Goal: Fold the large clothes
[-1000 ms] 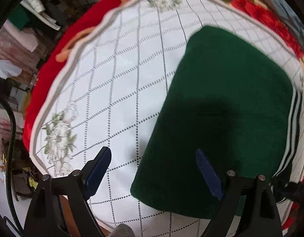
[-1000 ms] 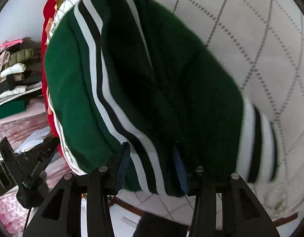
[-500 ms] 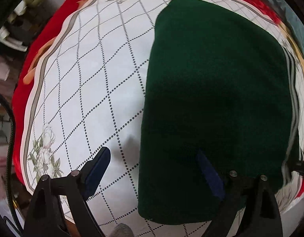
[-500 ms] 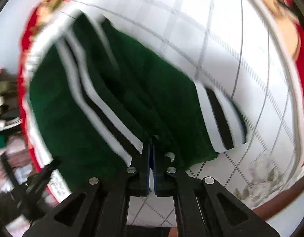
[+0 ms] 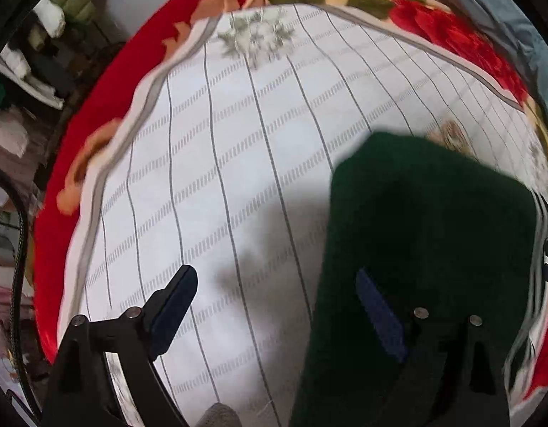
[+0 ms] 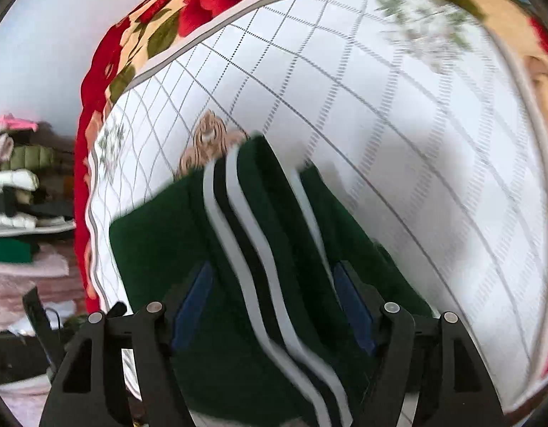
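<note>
Tools both stood wide open, gripping nothing: left tool (image 5: pixel 277 306) straddled the edge of the folded green garment (image 5: pixel 430 235), right tool (image 6: pixel 274 306) its striped hem (image 6: pixel 252 249). Garment lay on the checked cloth (image 5: pixel 238 142). Folding appeared nearly finished; next judged a closing on the edge.

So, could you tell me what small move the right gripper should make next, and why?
Probably lower the right gripper and shut it on the striped edge of the green garment. Its jaws stand open astride that edge, while the left gripper is open too, holding nothing.
</note>
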Demonstrator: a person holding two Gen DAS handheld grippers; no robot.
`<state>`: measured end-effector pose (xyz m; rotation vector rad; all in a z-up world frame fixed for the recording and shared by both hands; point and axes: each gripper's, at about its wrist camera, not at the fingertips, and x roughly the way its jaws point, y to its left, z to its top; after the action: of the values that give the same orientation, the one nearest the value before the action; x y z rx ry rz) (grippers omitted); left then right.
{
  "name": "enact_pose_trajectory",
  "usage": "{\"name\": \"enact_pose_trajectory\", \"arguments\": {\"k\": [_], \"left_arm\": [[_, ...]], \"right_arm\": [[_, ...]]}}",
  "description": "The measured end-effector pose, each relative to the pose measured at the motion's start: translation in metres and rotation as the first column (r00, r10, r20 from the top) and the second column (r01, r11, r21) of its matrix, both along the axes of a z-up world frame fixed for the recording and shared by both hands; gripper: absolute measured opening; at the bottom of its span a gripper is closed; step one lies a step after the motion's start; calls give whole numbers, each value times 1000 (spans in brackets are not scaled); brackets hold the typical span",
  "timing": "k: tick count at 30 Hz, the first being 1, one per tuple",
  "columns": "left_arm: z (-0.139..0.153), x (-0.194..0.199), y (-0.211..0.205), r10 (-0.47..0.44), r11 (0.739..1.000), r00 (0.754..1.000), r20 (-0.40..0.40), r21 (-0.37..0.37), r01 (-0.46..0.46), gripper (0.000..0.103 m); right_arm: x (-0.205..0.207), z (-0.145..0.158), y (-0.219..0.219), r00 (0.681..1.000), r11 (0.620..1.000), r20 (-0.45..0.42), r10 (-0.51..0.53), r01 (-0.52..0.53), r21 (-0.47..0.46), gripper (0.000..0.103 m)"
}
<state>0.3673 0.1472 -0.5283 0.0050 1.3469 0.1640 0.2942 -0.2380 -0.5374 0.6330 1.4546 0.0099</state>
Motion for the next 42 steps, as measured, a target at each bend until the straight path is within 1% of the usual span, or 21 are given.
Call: {"name": "enact_pose_trajectory", "arguments": {"k": [1,2,4,6,9,11,13,15,16,17,18,19,20,24,28,30,32,34,35,40,42], "left_arm": [[-1,9,0,-3,1000,1000,3,11,3,91],[-2,17,0,-4,1000,1000,7,18,4,91],[-2,20,1,-2,1000,1000,6,17,2,91],[0,23,0,-3,1000,1000,6,12,3,91],[1,16,-2,-6,1000,1000,0,10,6,91],[-1,10,-1,5,1000,1000,-16,7,-5,91],[-4,4,0,19,1000,999,-38,-3,-19,91],[-3,-2,3,28,999,998,-51,-21,-29,91],[-2,-7,6,34,999,998,-53,-40,-36,91],[-1,-10,9,37,997,998,-53,-62,-41,91],[-1,-13,11,42,995,998,-54,-91,-47,91],[-1,-16,12,48,991,997,-55,-123,-54,91],[-2,-19,14,52,985,997,-55,-163,-61,91],[-11,-22,12,47,950,997,-68,-306,-66,91],[-24,-20,-2,-7,897,998,-64,-441,-22,91],[-33,-19,-9,-29,884,997,-70,-467,-7,91],[-39,-19,-12,-26,872,997,-74,-490,-13,91],[-43,-18,-13,-20,871,996,-82,-491,-23,92],[-44,-18,-15,-22,876,997,-79,-482,-19,92],[-40,-15,-26,-60,903,997,-57,-428,30,92],[-41,-13,-23,-71,906,996,-54,-420,42,92]], "right_arm": [[8,-8,-2,1000,1000,-8,-5,6,28,72],[17,-19,-1,1000,998,-24,-17,18,54,58],[27,-32,4,998,996,-47,-33,37,86,19],[24,-21,8,999,995,-11,-31,31,96,13],[11,-4,10,999,999,28,-46,46,3,11],[1,-12,-5,999,997,3,-52,52,-64,11],[8,-34,-5,998,995,-54,-22,16,-101,11],[13,-41,-14,997,999,-82,-16,13,-43,13],[15,-37,-19,996,1000,-87,-15,14,-8,22],[14,-28,-25,997,1000,-71,-12,12,2,41],[13,-22,-30,999,1000,-53,-13,13,-1,54],[8,-12,-38,1000,1000,-25,-18,18,0,76],[0,-6,-49,1000,1000,-4,-28,28,6,90],[-20,-26,-78,998,996,-32,-58,60,61,91],[-39,-82,-87,997,980,-72,-15,29,196,97],[-45,-112,-85,997,945,-75,-19,43,325,101],[-48,-123,-90,997,897,-31,-64,71,436,103],[-50,-130,-95,990,774,-1,-142,111,623,103],[-51,-131,-95,988,745,9,-151,108,658,103],[-40,-118,-69,995,743,93,-22,-46,668,103],[-33,-112,-58,993,776,104,50,-104,622,103]]}}
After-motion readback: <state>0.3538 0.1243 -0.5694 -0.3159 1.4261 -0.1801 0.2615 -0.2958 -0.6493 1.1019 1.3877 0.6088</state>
